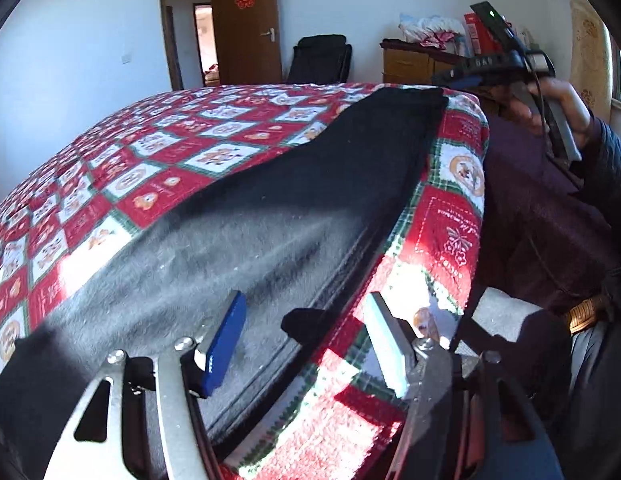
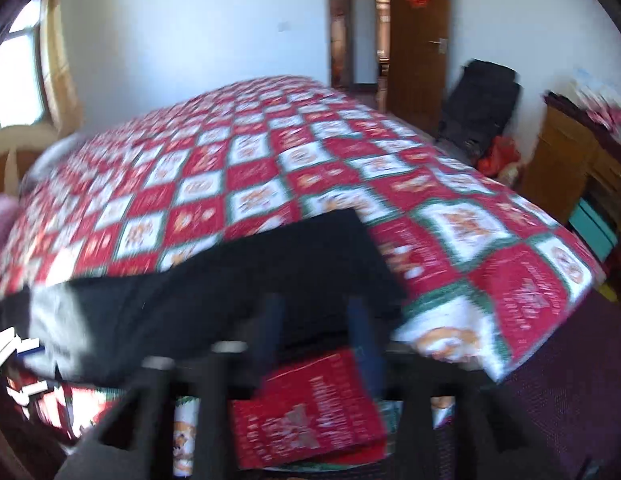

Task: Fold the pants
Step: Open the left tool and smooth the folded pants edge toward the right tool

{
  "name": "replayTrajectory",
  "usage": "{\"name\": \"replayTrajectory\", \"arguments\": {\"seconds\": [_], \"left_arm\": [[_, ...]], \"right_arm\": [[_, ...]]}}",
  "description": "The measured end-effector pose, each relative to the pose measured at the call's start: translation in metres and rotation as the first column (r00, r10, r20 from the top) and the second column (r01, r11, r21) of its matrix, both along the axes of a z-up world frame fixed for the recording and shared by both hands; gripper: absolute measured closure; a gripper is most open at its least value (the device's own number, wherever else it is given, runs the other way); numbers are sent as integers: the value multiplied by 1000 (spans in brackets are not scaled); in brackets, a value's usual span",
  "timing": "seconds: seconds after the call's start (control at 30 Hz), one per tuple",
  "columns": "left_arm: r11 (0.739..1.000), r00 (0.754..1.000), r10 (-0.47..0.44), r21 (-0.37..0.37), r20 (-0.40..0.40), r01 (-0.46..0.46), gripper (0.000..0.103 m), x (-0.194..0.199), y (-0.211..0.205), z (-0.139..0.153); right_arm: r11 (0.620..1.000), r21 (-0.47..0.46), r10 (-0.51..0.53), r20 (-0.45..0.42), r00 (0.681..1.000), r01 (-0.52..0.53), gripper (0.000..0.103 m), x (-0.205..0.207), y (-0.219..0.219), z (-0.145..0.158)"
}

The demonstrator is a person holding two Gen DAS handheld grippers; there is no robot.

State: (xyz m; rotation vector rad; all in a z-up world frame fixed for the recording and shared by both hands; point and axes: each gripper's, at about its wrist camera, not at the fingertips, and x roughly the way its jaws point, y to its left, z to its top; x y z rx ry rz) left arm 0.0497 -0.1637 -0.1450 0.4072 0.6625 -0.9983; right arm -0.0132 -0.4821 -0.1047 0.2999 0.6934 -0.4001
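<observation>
The dark pants [image 1: 294,200] lie flat on the red-and-white quilt [image 1: 142,168] along the bed's right edge, long axis running near to far. The left gripper [image 1: 306,344] hovers open over their near end. The right gripper [image 2: 314,340], also open, sits at their far end.

1. Pants [image 1: 246,236]: dark matt cloth, soft, slightly fuzzy nap.
2. Bed cover [image 1: 158,160]: woven cloth, red-and-white printed squares, matt.
3. Left tool [image 1: 306,344]: bare brushed metal arms; one blue plastic pad, one pale pad.
4. Door [image 1: 250,28]: brown wood, smooth finish.
</observation>
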Motion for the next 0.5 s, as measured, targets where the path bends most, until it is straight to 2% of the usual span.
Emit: {"name": "replayTrajectory", "arguments": {"seconds": [0.07,0.13,0.2,0.23,0.33,0.43,0.5], "left_arm": [[1000,1000,-7,7,1,7,39,3,-7,-2],[1000,1000,-15,16,-15,15,39,7,-14,-7],[1000,999,-9,13,-38,10,39,12,-14,-11],[1000,998,-5,6,-60,6,39,14,-12,-14],[1000,995,3,-21,-101,-5,39,17,-8,-16],[1000,995,-4,-11,-103,3,39,16,-8,-16],[1000,994,-6,-10,-105,5,39,15,-7,-16]], "right_arm": [[996,78,-43,39,998,39,30,-7,-18,2],[995,77,-71,39,997,68,32,-9,-25,1],[991,105,-85,36,996,81,45,-7,-33,-4],[988,128,-86,31,996,81,56,-5,-36,-7],[984,164,-76,17,997,72,62,4,-41,-19],[985,162,-55,24,998,50,92,10,-40,-23],[987,152,-51,29,998,46,95,9,-38,-20]]}}
